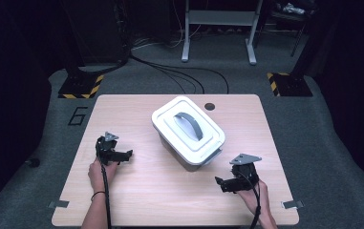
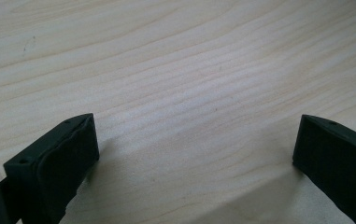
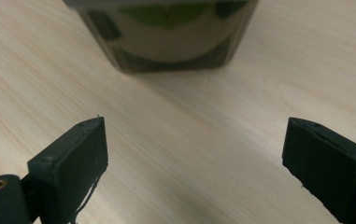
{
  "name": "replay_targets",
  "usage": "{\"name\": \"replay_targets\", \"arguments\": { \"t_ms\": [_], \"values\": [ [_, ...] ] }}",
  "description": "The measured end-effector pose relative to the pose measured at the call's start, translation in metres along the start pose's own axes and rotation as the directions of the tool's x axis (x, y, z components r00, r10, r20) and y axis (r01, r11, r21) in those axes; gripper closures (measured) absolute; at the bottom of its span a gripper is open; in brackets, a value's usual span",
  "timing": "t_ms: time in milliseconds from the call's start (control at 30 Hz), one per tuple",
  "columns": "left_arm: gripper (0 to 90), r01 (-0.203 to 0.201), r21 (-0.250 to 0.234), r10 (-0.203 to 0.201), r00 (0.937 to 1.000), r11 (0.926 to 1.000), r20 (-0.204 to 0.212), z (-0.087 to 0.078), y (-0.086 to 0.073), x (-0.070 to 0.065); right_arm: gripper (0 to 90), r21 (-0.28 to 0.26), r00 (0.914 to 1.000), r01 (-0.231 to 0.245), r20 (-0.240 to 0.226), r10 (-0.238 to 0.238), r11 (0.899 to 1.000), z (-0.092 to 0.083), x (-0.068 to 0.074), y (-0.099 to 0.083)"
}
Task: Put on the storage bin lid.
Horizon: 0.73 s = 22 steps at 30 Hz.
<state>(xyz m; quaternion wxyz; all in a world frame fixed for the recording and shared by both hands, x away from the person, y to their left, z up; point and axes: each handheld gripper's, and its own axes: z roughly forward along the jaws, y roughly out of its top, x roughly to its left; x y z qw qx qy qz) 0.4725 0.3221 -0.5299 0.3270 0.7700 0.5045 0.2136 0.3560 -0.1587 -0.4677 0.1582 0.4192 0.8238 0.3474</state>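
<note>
1. The lidded box [image 1: 188, 131] sits mid-counter [image 1: 136, 191], its grey handle [image 1: 189, 125] on top (lid closed).
2. Your left gripper [image 1: 127, 155] rests left of the box, well apart, fingers [image 2: 56, 165] spread wide, holding nothing.
3. Your right gripper [image 1: 219, 182] lies near the box's front corner, fingers [image 3: 73, 163] wide open, empty, aimed at it.

Grey carpet floor [image 1: 342, 157], wooden table [image 1: 170, 191], dark room

Light wood table [image 1: 170, 200] (dark grommet hole [image 1: 209, 106]) bearing lidded container [image 1: 187, 131].
</note>
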Motion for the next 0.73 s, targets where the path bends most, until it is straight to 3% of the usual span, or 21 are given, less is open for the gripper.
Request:
{"name": "replay_targets", "arguments": {
  "t_ms": [133, 233, 300, 367, 533, 733],
  "values": [
    [0.1, 0.000, 0.000, 0.000, 1.0000, 1.0000, 0.000, 0.000, 0.000, 0.000, 6.1, 0.024, 0.9995, -0.031, -0.002, 0.031, 0.999, 0.014, 0.000, -0.016],
    [0.1, 0.000, 0.000, 0.000, 1.0000, 1.0000, 0.000, 0.000, 0.000, 0.000, 5.8, 0.041, 0.9996, -0.027, 0.006, 0.027, 0.999, 0.024, -0.001, -0.026],
    [0.1, 0.000, 0.000, 0.000, 1.0000, 1.0000, 0.000, 0.000, 0.000, 0.000, 5.8, 0.048, 0.9998, -0.013, -0.012, 0.014, 0.999, 0.030, -0.002, -0.033],
    [0.1, 0.000, 0.000, 0.000, 1.0000, 1.0000, 0.000, 0.000, 0.000, 0.000, 3.7, 0.050, 0.9998, -0.020, 0.005, 0.019, 0.999, 0.036, -0.001, -0.039],
    [0.1, 0.000, 0.000, 0.000, 1.0000, 1.0000, 0.000, 0.000, 0.000, 0.000, 1.4, 0.001, 0.9981, 0.005, 0.062, -0.005, 1.000, 0.040, 0.000, -0.045],
    [0.1, 0.003, -0.001, -0.003, 1.0000, 1.0000, -0.001, 0.000, 0.000, 0.000, 0.0, -0.012, 0.9982, -0.010, 0.060, 0.010, 1.000, 0.042, -0.001, -0.046]
  ]
}}
